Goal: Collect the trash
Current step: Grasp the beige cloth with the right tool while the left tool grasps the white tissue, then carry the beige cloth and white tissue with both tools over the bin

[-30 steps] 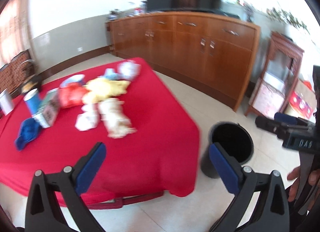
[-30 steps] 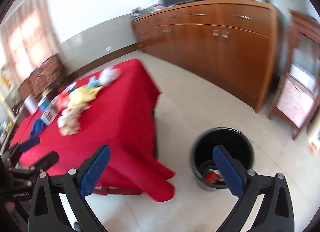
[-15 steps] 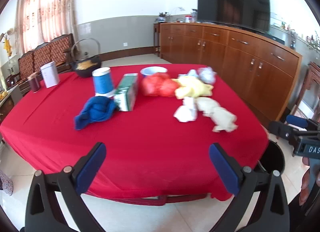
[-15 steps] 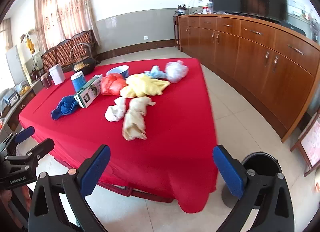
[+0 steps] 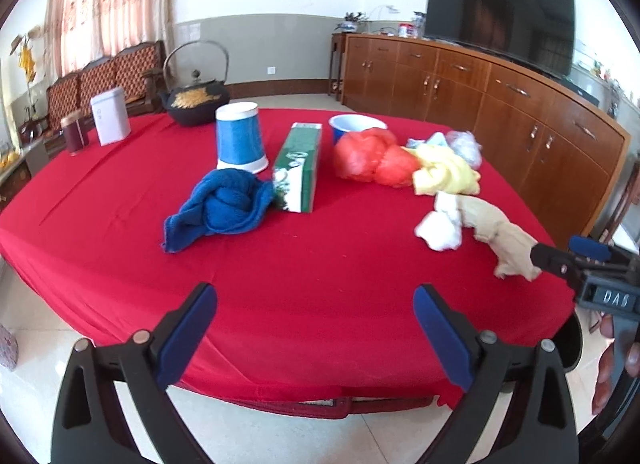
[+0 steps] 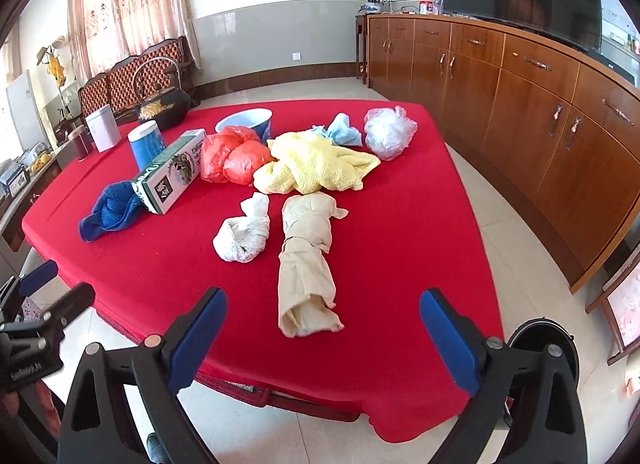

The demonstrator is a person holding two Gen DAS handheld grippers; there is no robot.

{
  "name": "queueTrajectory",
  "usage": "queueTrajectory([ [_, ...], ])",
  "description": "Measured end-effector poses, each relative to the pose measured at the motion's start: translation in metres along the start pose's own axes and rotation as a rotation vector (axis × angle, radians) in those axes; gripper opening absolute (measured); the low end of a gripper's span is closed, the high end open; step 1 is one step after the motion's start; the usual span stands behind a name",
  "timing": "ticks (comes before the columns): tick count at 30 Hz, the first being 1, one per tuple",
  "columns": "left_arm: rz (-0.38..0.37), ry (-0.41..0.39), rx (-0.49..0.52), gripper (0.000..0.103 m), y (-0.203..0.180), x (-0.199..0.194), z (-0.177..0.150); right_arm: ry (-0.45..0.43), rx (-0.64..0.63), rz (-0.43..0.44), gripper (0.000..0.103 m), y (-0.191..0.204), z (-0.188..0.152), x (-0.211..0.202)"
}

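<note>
**Both grippers closing on nothing above the near table edge**

Left gripper and right gripper hang wide, jaws closing, nothing between them. On the red table, left to right: blue towel, green carton, white wad, beige rag nearest the front edge. Black bin stands beside the right corner.
</note>
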State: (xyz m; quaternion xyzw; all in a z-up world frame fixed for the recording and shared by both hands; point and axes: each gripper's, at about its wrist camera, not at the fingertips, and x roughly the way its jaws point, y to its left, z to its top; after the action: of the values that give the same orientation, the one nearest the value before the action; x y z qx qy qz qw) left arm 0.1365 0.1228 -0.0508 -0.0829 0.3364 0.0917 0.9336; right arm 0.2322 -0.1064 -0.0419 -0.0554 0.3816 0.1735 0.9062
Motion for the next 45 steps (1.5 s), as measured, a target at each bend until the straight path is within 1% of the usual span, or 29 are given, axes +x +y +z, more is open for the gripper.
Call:
queueTrajectory([
  [4,-0.003,0.005,0.013,0.099,-0.003,0.005,0.000,0.019,-0.002,-0.007,0.093,0.001,0.002,0.015],
  [7,-0.018,0.015,0.002,0.099,-0.004,0.011,0.000,0.026,-0.001,-0.005,0.091,0.003,0.003,0.021],
  [10,-0.025,0.023,0.008,0.098,-0.009,0.016,0.001,0.036,0.001,0.005,0.081,0.003,0.003,0.029],
  [12,-0.031,0.025,0.015,0.098,-0.014,0.018,0.002,0.047,0.005,0.014,0.067,0.001,0.003,0.034],
  [13,-0.034,0.026,0.020,0.098,-0.017,0.020,0.002,0.053,0.008,0.018,0.062,-0.001,0.003,0.036],
  [15,-0.043,0.030,0.027,0.098,-0.024,0.024,0.003,0.056,0.019,0.035,0.013,-0.006,0.003,0.039],
  [19,-0.059,0.033,0.040,0.097,-0.039,0.030,0.006,0.028,0.049,0.040,0.014,-0.021,0.001,0.032],
  [22,-0.079,0.034,0.040,0.097,-0.049,0.034,0.008,0.012,0.054,0.008,0.013,-0.030,0.002,0.027],
  [25,-0.104,0.030,0.054,0.094,-0.065,0.041,0.014,0.006,0.083,-0.027,0.013,-0.043,0.005,0.027],
  [29,-0.128,0.037,0.069,0.086,-0.082,0.054,0.022,0.010,0.118,-0.057,0.013,-0.060,0.008,0.033],
  [32,-0.141,0.046,0.083,0.082,-0.094,0.066,0.026,-0.002,0.132,-0.063,0.013,-0.069,0.008,0.034],
  [34,-0.152,0.054,0.093,0.077,-0.100,0.073,0.027,-0.007,0.140,-0.062,0.014,-0.074,0.008,0.034],
  [35,-0.158,0.060,0.097,0.072,-0.103,0.076,0.027,-0.008,0.144,-0.062,0.014,-0.077,0.008,0.035],
  [36,-0.163,0.074,0.100,0.064,-0.105,0.082,0.027,-0.008,0.146,-0.060,0.014,-0.078,0.008,0.035],
  [37,-0.163,0.085,0.101,0.061,-0.107,0.086,0.026,-0.010,0.150,-0.057,0.014,-0.081,0.008,0.034],
  [39,-0.166,0.094,0.104,0.047,-0.108,0.092,0.025,-0.016,0.153,-0.054,0.014,-0.085,0.007,0.032],
  [42,-0.157,0.079,0.107,0.042,-0.108,0.091,0.026,-0.026,0.164,-0.054,0.014,-0.090,0.005,0.027],
  [45,-0.155,0.053,0.103,0.041,-0.107,0.081,0.028,-0.036,0.176,-0.058,0.014,-0.097,0.002,0.020],
])
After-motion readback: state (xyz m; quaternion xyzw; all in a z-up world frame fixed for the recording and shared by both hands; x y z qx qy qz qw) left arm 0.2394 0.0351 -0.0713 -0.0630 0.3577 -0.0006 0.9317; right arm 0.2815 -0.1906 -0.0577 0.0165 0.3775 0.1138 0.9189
